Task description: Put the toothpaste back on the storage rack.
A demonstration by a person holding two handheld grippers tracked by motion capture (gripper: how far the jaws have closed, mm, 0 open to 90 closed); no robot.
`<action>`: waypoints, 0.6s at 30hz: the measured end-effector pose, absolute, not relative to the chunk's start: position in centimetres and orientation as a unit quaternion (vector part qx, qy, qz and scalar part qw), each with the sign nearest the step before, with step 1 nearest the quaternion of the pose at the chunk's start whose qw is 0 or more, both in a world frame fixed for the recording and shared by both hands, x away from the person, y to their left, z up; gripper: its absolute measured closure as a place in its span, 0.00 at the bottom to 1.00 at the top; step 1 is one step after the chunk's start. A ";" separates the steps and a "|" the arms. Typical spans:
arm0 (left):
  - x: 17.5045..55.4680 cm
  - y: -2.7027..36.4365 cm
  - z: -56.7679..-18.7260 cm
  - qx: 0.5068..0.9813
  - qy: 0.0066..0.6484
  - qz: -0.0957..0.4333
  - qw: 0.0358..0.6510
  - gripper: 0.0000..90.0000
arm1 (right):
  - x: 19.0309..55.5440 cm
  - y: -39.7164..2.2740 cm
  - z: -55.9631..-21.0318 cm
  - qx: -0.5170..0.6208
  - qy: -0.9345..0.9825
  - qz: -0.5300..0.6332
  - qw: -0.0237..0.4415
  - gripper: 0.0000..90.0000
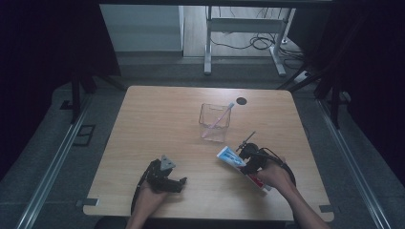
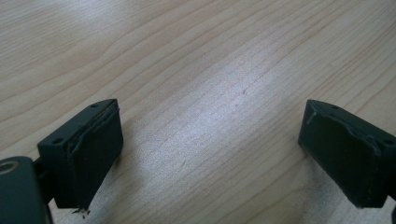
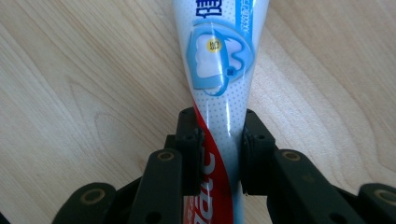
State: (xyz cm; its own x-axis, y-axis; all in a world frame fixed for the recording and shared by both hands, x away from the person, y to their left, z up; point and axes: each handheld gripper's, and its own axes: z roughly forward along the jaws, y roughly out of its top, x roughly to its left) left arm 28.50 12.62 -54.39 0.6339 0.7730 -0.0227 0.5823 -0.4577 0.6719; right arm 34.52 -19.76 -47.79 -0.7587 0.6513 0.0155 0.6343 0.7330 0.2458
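A white, blue and red toothpaste tube lies on the wooden table at the front right. My right gripper is shut on it; in the right gripper view both pads press the tube at its narrower middle, right gripper. My left gripper rests at the front left, held by a hand. Its jaws stand wide apart over bare wood, left gripper, nothing between them. A clear plastic cup with a pink and blue toothbrush leaning in it stands mid-table.
A dark round hole sits in the table near the far edge. Beyond the table a white desk frame and cables lie on the floor. Metal rails run along both sides.
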 end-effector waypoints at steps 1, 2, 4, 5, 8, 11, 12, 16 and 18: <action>28.5 12.6 -54.4 0.841 0.403 0.144 0.330 0.07 | 34.5 -19.8 -47.6 0.346 0.930 0.121 0.036 0.80; 28.5 12.6 -54.4 0.842 0.403 0.144 0.330 0.07 | 34.5 -19.8 -47.6 0.346 0.930 0.121 0.036 0.80; 28.5 12.6 -54.4 0.841 0.403 0.145 0.330 0.07 | 34.5 -20.0 -47.4 0.345 0.929 0.127 0.040 0.80; 28.5 12.6 -54.4 0.842 0.403 0.144 0.330 0.07 | 34.4 -20.1 -47.1 0.346 0.928 0.131 0.043 0.80; 28.5 12.6 -54.4 0.842 0.403 0.145 0.330 0.07 | 34.4 -20.4 -46.9 0.348 0.926 0.139 0.047 0.80; 28.5 12.6 -54.4 0.841 0.403 0.144 0.330 0.07 | 34.3 -20.7 -46.7 0.353 0.923 0.146 0.051 0.80; 28.5 12.6 -54.4 0.841 0.403 0.144 0.330 0.07 | 34.3 -20.7 -46.7 0.353 0.923 0.146 0.051 0.80; 28.5 12.6 -54.4 0.841 0.403 0.145 0.330 0.07 | 34.3 -21.1 -46.2 0.357 0.918 0.161 0.055 0.80; 28.5 12.6 -54.4 0.841 0.403 0.144 0.330 0.07 | 34.3 -21.3 -46.0 0.358 0.917 0.168 0.056 0.80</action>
